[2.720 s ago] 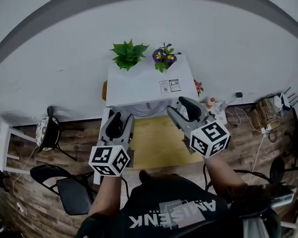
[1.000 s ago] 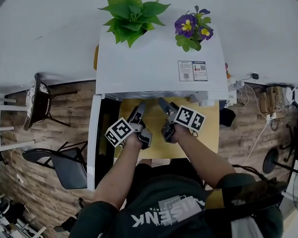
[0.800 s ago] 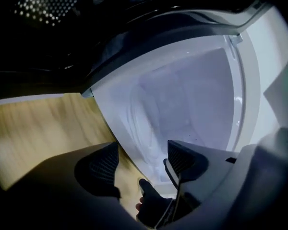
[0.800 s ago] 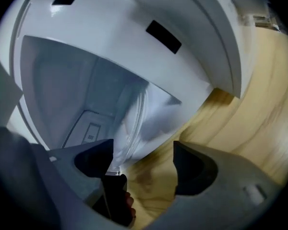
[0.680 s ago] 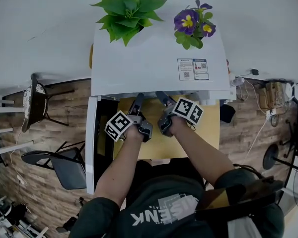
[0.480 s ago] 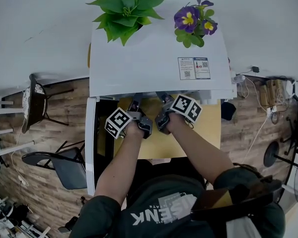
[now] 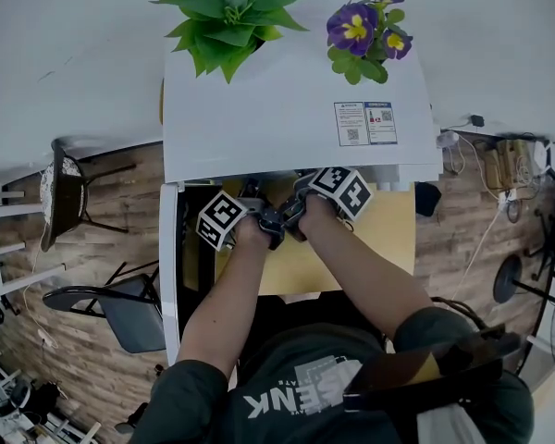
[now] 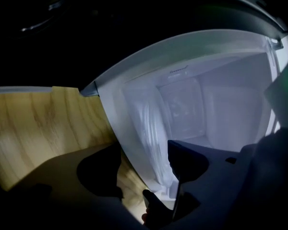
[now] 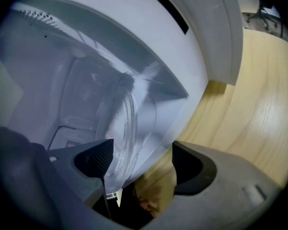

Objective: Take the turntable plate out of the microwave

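- Both of my grippers have gone forward since the earlier frames, off the wooden table [image 7: 388, 239] and up to the mouth of the microwave [image 7: 277, 109]. From the head view their tips are now tucked under its front edge.
- My left gripper [image 8: 144, 171] has just been opening its jaws. They stand spread, with the white front lip of the cavity between them and nothing pinched.
- My right gripper [image 9: 141, 162] has also just been opening and stands spread. The rim of the turntable plate [image 9: 121, 121] lies between its jaws, but the pads do not press on it.
- That glass plate sits inside the cavity, on its floor.
- The microwave door [image 7: 169, 266] hangs open on my left.
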Tool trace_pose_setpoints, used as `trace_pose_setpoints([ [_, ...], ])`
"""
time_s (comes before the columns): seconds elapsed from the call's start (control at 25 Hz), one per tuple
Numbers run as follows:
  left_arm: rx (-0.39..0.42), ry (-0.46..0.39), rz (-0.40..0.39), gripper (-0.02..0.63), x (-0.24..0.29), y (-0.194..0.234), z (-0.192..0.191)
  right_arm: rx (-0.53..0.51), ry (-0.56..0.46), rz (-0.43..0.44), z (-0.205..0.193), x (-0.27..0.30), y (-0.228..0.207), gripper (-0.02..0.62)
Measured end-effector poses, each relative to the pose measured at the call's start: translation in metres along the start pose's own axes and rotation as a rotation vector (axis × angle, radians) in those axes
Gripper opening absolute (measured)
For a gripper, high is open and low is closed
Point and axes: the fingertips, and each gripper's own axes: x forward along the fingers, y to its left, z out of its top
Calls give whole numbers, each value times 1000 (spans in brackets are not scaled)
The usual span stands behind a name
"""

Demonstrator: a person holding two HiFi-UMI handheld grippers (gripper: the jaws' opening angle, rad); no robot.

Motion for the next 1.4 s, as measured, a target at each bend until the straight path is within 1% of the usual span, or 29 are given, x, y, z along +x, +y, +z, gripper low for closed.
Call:
trace_pose_setpoints([
  [0.04,-8,5,5,304,0,1,0,-5,4,-15,0,1,0,374],
  [0.12,-43,17,19,265,1,4,-1,4,11,-41,-1,2,0,373],
  [0.2,-58,31,31,264,1,5,-3,23,14,-45,0,2,-1,373],
  [0.4,25,29,45,267,-2,6,-5,9,37,-9,0,1,-5,359],
  [0.6,31,38,49,265,-12,10,-17,-26,16,62,5,-1,-13,339],
  [0.68,41,46,63,267,-15,11,-20,-35,26,84,4,-3,-14,330],
  [0.84,76,67,63,254,-22,11,-26,-18,49,103,-2,-10,-20,321],
  [0.92,72,62,56,234,-26,10,-31,-8,47,108,-4,-14,-22,321],
  [1.04,62,61,52,230,-35,11,-39,-5,54,115,-8,-20,-28,321],
  [1.12,71,66,44,202,-41,10,-43,-15,70,122,-13,-24,-31,319],
  [1.2,89,80,42,143,-46,7,-49,-28,85,128,-17,-29,-35,311],
  [1.24,92,87,43,102,-49,7,-52,-31,89,131,-19,-31,-37,304],
  [1.4,70,100,34,94,-60,10,-61,-53,107,153,-26,-40,-44,296],
])
